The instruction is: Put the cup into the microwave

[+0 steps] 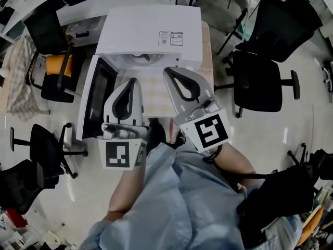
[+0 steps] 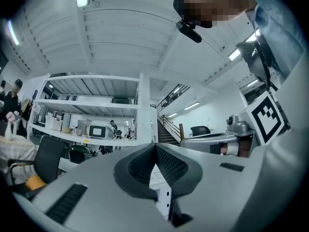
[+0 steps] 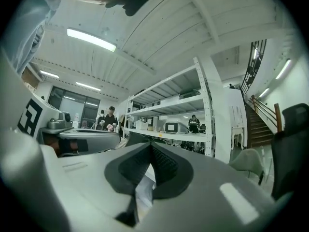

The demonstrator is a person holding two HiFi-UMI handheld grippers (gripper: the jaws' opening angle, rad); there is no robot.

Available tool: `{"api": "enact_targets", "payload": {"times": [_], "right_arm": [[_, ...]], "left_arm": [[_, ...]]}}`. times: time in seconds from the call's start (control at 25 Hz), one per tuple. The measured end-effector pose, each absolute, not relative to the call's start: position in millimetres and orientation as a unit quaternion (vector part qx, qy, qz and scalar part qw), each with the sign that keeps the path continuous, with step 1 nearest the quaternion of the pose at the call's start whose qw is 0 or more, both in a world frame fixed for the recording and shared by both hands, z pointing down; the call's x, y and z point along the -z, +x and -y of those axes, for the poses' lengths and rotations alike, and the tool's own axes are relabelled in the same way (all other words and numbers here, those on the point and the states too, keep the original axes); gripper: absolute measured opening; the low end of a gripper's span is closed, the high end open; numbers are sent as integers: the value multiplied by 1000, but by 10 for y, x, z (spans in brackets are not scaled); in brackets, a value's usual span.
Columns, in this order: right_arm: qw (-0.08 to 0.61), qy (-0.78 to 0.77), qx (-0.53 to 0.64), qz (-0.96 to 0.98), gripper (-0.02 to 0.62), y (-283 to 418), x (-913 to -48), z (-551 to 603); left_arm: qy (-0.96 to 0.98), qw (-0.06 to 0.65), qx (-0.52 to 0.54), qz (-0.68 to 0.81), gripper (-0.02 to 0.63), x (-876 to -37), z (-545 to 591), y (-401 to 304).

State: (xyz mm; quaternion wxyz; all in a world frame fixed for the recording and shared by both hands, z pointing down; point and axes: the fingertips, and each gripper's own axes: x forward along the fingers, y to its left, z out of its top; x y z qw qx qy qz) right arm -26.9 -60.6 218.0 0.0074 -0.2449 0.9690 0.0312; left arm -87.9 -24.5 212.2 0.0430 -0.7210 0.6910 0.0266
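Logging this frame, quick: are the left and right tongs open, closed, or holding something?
Left tongs: closed, empty.
Right tongs: closed, empty.

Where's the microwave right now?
Head view, upper centre: the white microwave stands just beyond the left tongs and right tongs, its door swung open to the left.

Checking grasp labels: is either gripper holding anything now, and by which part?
Nothing is held. The left gripper and right gripper both have their jaws together with nothing between them.
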Motion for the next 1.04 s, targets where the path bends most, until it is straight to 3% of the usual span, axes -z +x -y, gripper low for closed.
{"api": "enact_targets", "payload": {"times": [1.04], "right_arm": [[24,-243,-40,-969,0,-87,-2080,585]], "left_arm": [[-731,52,-21,-680,5,-2080,258,-641]]}}
